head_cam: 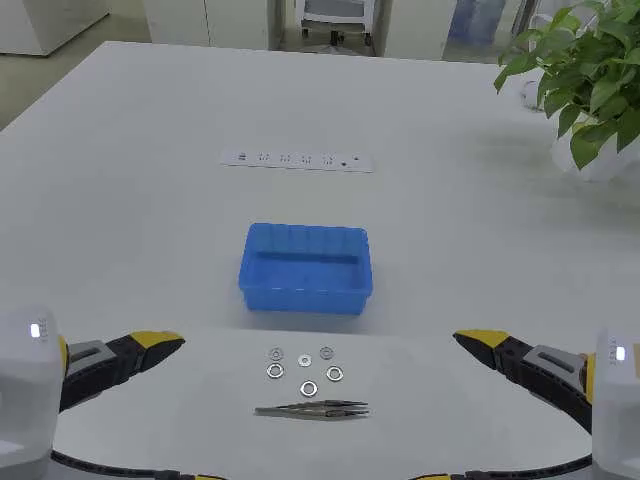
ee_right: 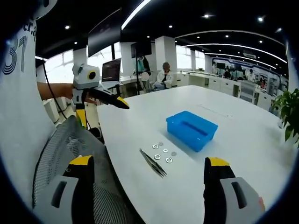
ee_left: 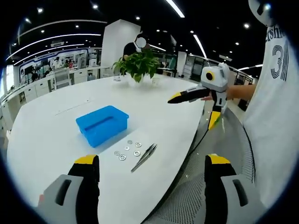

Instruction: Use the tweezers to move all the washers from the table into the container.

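Observation:
A blue container point(head_cam: 305, 298) stands mid-table. Just in front of it, several metal washers point(head_cam: 305, 367) lie in a loose cluster, and the tweezers point(head_cam: 312, 409) lie flat nearer to me. My left gripper point(head_cam: 185, 410) hovers open at the lower left, apart from everything. At the lower right my right gripper point(head_cam: 445, 408) is open as well. The left gripper view looks past its wide jaws point(ee_left: 152, 158) at the tweezers point(ee_left: 144, 157), washers point(ee_left: 127, 148) and container point(ee_left: 110, 130). From the opposite side, the right gripper view point(ee_right: 149, 160) shows the tweezers point(ee_right: 154, 164), washers point(ee_right: 163, 152) and container point(ee_right: 189, 137).
A white power strip point(head_cam: 297, 159) lies beyond the container. A potted plant point(head_cam: 590, 80) stands at the far right. A mesh chair point(ee_left: 201, 196) sits at the table's near edge, by the person's shirt. Bare white tabletop surrounds the objects.

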The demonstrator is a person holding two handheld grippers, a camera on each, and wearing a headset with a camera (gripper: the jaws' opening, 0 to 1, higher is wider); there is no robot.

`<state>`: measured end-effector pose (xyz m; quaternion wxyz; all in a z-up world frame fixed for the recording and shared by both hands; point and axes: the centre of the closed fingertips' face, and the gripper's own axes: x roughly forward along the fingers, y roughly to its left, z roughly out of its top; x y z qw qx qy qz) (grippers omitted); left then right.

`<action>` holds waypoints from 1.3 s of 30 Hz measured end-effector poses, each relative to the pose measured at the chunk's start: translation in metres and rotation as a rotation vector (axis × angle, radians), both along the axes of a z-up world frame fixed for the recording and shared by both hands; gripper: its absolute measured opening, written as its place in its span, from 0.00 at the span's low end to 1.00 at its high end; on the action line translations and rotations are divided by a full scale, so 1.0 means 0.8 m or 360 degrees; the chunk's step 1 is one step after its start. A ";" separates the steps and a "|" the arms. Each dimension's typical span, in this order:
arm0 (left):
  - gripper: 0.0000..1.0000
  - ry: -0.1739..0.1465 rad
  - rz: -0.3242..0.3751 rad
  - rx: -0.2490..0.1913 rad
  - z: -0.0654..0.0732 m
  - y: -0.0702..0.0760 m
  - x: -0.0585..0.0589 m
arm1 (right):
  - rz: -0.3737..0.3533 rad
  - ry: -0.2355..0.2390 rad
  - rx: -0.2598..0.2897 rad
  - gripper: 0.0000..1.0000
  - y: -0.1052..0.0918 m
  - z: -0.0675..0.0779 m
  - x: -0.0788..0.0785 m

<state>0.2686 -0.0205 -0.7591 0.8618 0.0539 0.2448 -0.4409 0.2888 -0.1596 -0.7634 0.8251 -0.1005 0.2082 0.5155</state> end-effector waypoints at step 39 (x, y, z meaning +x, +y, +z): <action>0.98 -0.0087 0.0075 -0.0005 0.019 0.013 0.032 | -0.0062 -0.0086 0.0011 0.93 -0.004 0.015 0.032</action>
